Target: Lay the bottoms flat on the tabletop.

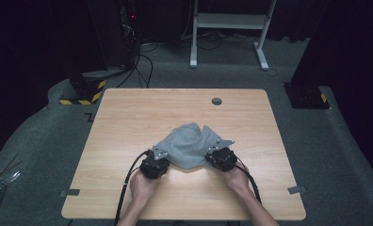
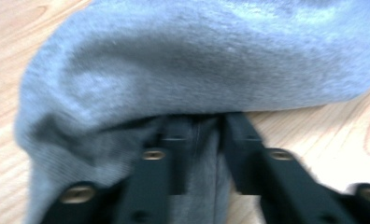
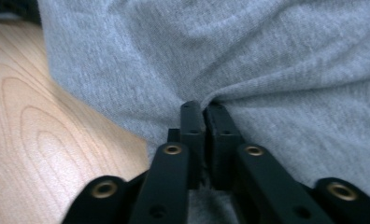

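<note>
Your grey cloth (image 1: pixel 190 143) lies crumpled near the middle of the wooden counter (image 1: pixel 128 122), a little toward your side, bunched up into a low mound between your two hands.

Your left hand-held gripper (image 1: pixel 157 157) sits at the cloth's near-left edge, with your left hand (image 1: pixel 143 184) behind it. In the left gripper view, the cloth (image 2: pixel 183 70) drapes over the jaw tips and a fold of it runs down between them; the jaws stand narrowly apart with fabric in the gap (the picture is blurred, so how firmly they pinch it is hard to judge, but cloth is clearly between them).

Your right hand-held gripper (image 1: pixel 218 154) meets the cloth's near-right edge, your right hand (image 1: pixel 235 180) behind it. In the right gripper view the jaws are drawn nearly together, and the cloth (image 3: pixel 248 56) puckers into creases right at their tips, caught between them.

The black cables trail back from both grippers along your forearms toward the counter's near edge. A small round grey grommet (image 1: pixel 216 101) sits at the far side of the counter, well apart from the cloth.
</note>
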{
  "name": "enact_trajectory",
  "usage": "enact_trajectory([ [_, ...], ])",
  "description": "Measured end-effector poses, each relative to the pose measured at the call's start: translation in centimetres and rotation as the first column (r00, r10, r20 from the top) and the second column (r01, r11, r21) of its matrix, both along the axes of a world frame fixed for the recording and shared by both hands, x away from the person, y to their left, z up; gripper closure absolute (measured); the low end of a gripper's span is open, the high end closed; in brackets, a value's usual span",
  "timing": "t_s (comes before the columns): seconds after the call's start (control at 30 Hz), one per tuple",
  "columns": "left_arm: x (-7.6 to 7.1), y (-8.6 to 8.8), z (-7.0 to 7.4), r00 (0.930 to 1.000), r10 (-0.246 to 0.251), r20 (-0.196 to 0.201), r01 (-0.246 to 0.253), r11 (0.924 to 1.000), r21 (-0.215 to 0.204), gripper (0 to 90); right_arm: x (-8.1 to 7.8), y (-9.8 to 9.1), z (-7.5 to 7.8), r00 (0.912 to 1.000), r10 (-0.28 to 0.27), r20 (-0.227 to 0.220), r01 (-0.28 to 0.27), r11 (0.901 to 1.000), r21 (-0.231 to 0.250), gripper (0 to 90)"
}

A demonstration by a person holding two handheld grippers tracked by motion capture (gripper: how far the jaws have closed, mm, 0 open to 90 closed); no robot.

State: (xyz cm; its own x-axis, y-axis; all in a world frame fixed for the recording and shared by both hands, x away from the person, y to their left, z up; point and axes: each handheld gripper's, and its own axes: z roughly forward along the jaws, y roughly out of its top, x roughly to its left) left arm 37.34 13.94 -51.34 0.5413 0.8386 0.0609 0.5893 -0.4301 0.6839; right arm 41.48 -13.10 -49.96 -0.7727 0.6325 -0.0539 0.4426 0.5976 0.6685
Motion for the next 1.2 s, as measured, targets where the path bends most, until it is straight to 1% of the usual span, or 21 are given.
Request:
enact_trajectory([
  [0.03, -0.1, 0.1, 0.1, 1.0, -0.005, 0.006, 0.005, 1.0, -0.001, 82.8, 0.0, -0.1, 0.1, 1.0, -0.002, 0.0, 0.002, 1.0, 0.007, 88.5],
  [0.07, -0.2, 0.2, 0.2, 0.9999, -0.006, 0.016, 0.006, 1.0, -0.003, 85.1, 0.0, -0.3, 0.4, 0.9999, -0.008, 0.007, 0.008, 0.9996, 0.025, 88.6],
  [0.13, -0.6, 0.8, 0.7, 0.9992, -0.009, 0.038, 0.01, 0.9996, -0.026, 86.0, 0.0, -1.0, 1.2, 0.9992, -0.03, 0.026, 0.029, 0.9976, 0.063, 88.8],
  [0.2, -1.2, 1.4, 1.5, 0.9977, -0.019, 0.066, 0.022, 0.9984, -0.053, 86.3, 0.1, -1.8, 2.4, 0.9962, -0.062, 0.061, 0.056, 0.9936, 0.098, 88.8],
  [0.27, -1.9, 2.0, 2.4, 0.996, -0.032, 0.083, 0.038, 0.9966, -0.073, 86.4, 0.3, -2.7, 3.8, 0.99, -0.106, 0.093, 0.093, 0.9863, 0.136, 88.8],
  [0.33, -2.7, 2.8, 3.3, 0.993, -0.046, 0.109, 0.055, 0.9949, -0.084, 86.4, 0.6, -3.7, 5.3, 0.9796, -0.157, 0.125, 0.135, 0.9765, 0.168, 88.9],
  [0.4, -3.1, 3.6, 3.7, 0.9933, -0.047, 0.105, 0.057, 0.9932, -0.102, 86.4, 0.9, -4.2, 6.0, 0.9736, -0.187, 0.131, 0.163, 0.9708, 0.177, 88.8],
  [0.43, -3.0, 3.9, 3.5, 0.995, -0.048, 0.088, 0.057, 0.9932, -0.101, 86.3, 1.2, -4.3, 6.0, 0.9711, -0.199, 0.132, 0.175, 0.9689, 0.175, 88.8],
  [0.5, -2.6, 4.2, 2.7, 0.9975, -0.052, 0.047, 0.056, 0.9944, -0.09, 86.0, 1.9, -4.2, 5.5, 0.9711, -0.208, 0.118, 0.19, 0.9707, 0.147, 88.6],
  [0.53, -2.5, 4.1, 2.2, 0.9981, -0.054, 0.029, 0.056, 0.9947, -0.087, 85.4, 2.4, -4.0, 4.9, 0.9716, -0.218, 0.093, 0.205, 0.9703, 0.128, 88.1],
  [0.6, -2.6, 3.7, 1.7, 0.9975, -0.068, 0.021, 0.069, 0.9932, -0.094, 79.7, 3.1, -3.7, 3.7, 0.975, -0.218, 0.041, 0.213, 0.9713, 0.106, 85.3],
  [0.63, -2.7, 3.4, 1.7, 0.996, -0.085, 0.028, 0.088, 0.9917, -0.094, 75.7, 3.0, -3.6, 3.3, 0.975, -0.22, 0.029, 0.216, 0.9705, 0.106, 81.2],
  [0.7, -2.9, 2.6, 1.8, 0.9926, -0.113, 0.044, 0.116, 0.9898, -0.082, 67.4, 2.2, -3.7, 3.1, 0.977, -0.211, 0.03, 0.205, 0.969, 0.138, 73.2],
  [0.73, -3.0, 2.1, 1.9, 0.9914, -0.122, 0.048, 0.125, 0.9892, -0.076, 62.9, 1.7, -3.8, 3.1, 0.9792, -0.198, 0.042, 0.19, 0.9695, 0.155, 71.6],
  [0.8, -3.0, 1.1, 2.0, 0.9877, -0.145, 0.057, 0.15, 0.986, -0.074, 57.5, 0.4, -3.9, 3.3, 0.9824, -0.173, 0.071, 0.16, 0.9742, 0.159, 70.2],
  [0.87, -2.8, 0.1, 2.2, 0.9838, -0.165, 0.069, 0.171, 0.9817, -0.085, 54.5, -0.5, -4.0, 3.3, 0.9847, -0.156, 0.079, 0.141, 0.9763, 0.164, 70.5],
  [0.93, -2.6, -1.0, 2.2, 0.9808, -0.183, 0.068, 0.188, 0.9786, -0.083, 52.3, -1.4, -4.2, 3.2, 0.9879, -0.132, 0.081, 0.117, 0.9782, 0.172, 72.5],
  [1.03, -2.1, -2.8, 2.0, 0.9739, -0.216, 0.071, 0.22, 0.9742, -0.052, 48.1, -2.1, -4.1, 2.6, 0.9918, -0.102, 0.077, 0.088, 0.9835, 0.158, 75.9],
  [1.1, -1.6, -3.7, 1.7, 0.9741, -0.213, 0.076, 0.217, 0.9755, -0.039, 44.6, -2.3, -3.7, 2.0, 0.9948, -0.078, 0.066, 0.068, 0.9873, 0.143, 76.7],
  [1.17, -0.7, -4.5, 1.2, 0.9795, -0.193, 0.06, 0.195, 0.9798, -0.043, 41.6, -2.3, -2.8, 1.1, 0.9979, -0.043, 0.049, 0.037, 0.9927, 0.114, 75.9],
  [1.2, -0.4, -4.7, 1.0, 0.9813, -0.184, 0.056, 0.186, 0.9819, -0.036, 40.4, -2.3, -2.2, 0.6, 0.9985, -0.028, 0.047, 0.023, 0.9945, 0.102, 72.1],
])
